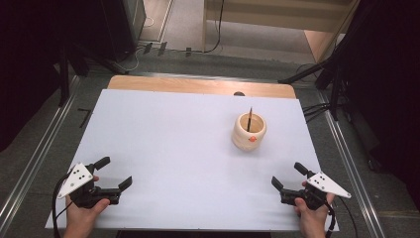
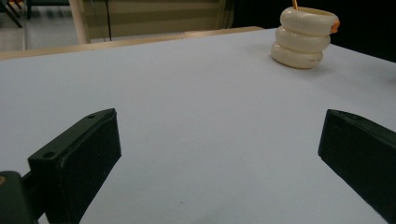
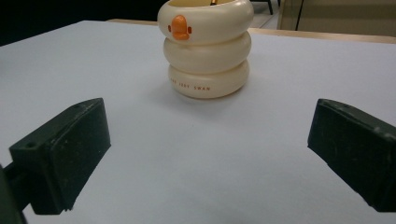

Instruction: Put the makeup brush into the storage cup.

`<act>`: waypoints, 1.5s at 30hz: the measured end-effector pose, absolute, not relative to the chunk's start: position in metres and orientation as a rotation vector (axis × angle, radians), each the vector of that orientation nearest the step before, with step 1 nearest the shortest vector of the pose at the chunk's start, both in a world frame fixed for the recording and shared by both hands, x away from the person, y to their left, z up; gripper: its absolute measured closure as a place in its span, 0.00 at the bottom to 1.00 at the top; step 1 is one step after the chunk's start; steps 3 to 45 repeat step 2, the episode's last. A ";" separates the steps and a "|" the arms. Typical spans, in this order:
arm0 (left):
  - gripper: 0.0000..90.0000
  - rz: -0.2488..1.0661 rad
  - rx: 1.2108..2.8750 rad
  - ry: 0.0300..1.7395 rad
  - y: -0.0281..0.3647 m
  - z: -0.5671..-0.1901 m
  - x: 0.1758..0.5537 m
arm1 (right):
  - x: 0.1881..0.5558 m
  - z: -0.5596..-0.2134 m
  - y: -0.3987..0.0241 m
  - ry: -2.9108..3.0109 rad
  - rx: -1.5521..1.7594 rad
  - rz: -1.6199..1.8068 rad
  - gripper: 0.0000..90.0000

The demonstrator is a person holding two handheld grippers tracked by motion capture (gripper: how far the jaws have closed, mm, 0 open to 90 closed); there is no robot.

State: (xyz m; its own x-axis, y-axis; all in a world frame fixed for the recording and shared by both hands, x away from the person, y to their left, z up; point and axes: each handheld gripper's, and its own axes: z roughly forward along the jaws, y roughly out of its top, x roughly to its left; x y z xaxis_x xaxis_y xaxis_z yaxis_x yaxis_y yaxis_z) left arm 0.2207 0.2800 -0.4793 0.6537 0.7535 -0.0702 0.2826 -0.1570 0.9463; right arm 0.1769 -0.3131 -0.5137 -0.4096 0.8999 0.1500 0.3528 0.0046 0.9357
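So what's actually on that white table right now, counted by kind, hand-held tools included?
Cream ringed holder: 1
Thin dark stick standing in the holder: 1
Hand-held grippers, left gripper and right gripper, both open: 2
Total: 4

The right gripper [image 3: 210, 154] has its two black jaws spread wide apart, with nothing between them, low over the white tabletop [image 3: 210, 186]. Straight ahead, nearer to the far edge of the tabletop, stands a cream pen holder [image 3: 207, 49] made like three stacked rings. On its top ring there is a small orange beak [image 3: 180, 27], and small orange letters run around the bottom ring. A thin dark stick [image 3: 214, 2] rises from inside the holder.
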 end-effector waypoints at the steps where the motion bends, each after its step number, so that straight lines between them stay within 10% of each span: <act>1: 0.00 0.514 1.733 0.841 0.280 -0.479 0.221 | 0.177 -0.514 -0.314 1.777 1.289 1.418 0.00; 45: 0.00 0.515 1.734 0.840 0.280 -0.479 0.221 | 0.177 -0.513 -0.314 1.774 1.292 1.420 0.00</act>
